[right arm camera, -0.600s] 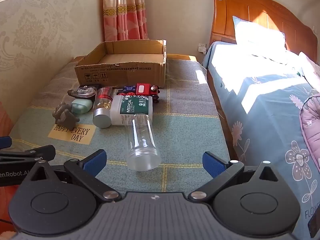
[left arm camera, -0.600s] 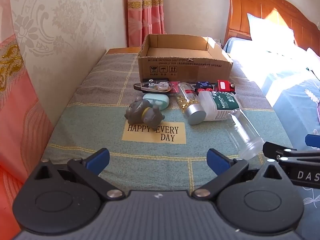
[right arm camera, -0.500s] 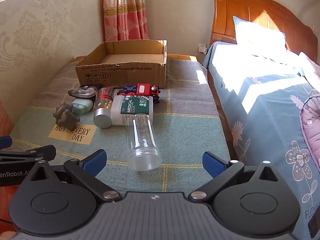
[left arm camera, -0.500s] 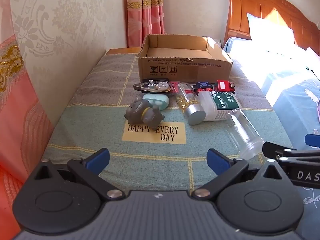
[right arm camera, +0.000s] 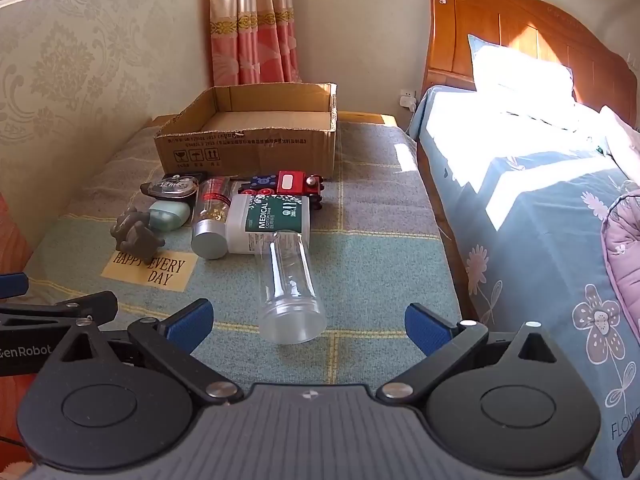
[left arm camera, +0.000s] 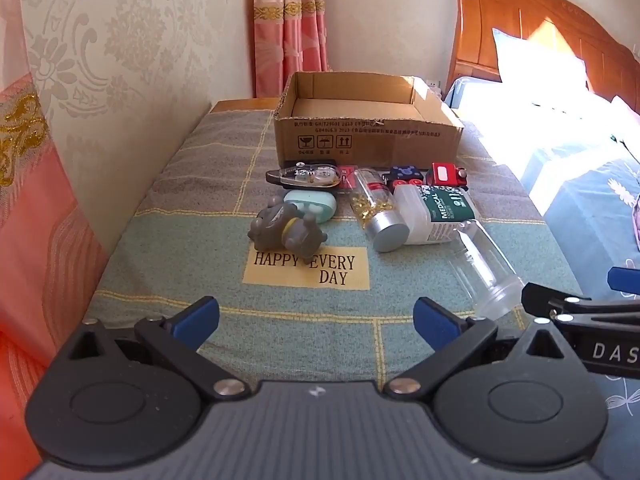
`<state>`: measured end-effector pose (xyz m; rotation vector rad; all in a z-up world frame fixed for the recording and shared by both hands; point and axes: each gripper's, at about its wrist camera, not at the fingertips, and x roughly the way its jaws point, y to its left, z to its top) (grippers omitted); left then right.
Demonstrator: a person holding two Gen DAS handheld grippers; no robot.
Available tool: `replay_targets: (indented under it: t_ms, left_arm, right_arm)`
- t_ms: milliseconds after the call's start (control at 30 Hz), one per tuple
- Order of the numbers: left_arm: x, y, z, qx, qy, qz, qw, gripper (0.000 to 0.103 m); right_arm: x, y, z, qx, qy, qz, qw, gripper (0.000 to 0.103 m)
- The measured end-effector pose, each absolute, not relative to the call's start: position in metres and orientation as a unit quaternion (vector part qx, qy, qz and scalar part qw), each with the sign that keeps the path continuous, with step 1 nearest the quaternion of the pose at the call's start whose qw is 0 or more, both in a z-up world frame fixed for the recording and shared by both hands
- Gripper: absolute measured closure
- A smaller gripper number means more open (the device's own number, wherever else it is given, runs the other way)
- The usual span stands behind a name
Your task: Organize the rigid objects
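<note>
Two claws, both spread as wide as they go and holding nothing: my left gripper (left arm camera: 316, 318) and right gripper (right arm camera: 306, 322) hover side by side at the near end of the cloth-covered table (right arm camera: 372, 248). The clear tube (right arm camera: 290, 284) lies straight ahead of the right one, nearest of all, its long axis running away from me toward the cardboard box (right arm camera: 248, 136), open mouth facing me. I judge the right claw better placed; the jaws would straddle it across its width. The medical bottle (right arm camera: 268, 222) touches the tube's far end. Open cloth lies to its right, before the table edge by the bed (right arm camera: 540, 200).
</note>
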<state>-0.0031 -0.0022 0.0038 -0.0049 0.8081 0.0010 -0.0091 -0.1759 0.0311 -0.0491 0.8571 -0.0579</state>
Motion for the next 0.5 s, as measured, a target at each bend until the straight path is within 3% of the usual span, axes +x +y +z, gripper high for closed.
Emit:
replay_targets:
  t_ms: [500]
  left_arm:
    - [-0.003,-0.0007,0.0065,-0.004,0.39,0.002,0.921,0.001]
  right_arm:
    - [-0.0097,-0.1757,0.0339,-0.024,0.412,-0.026,0.911,0.0]
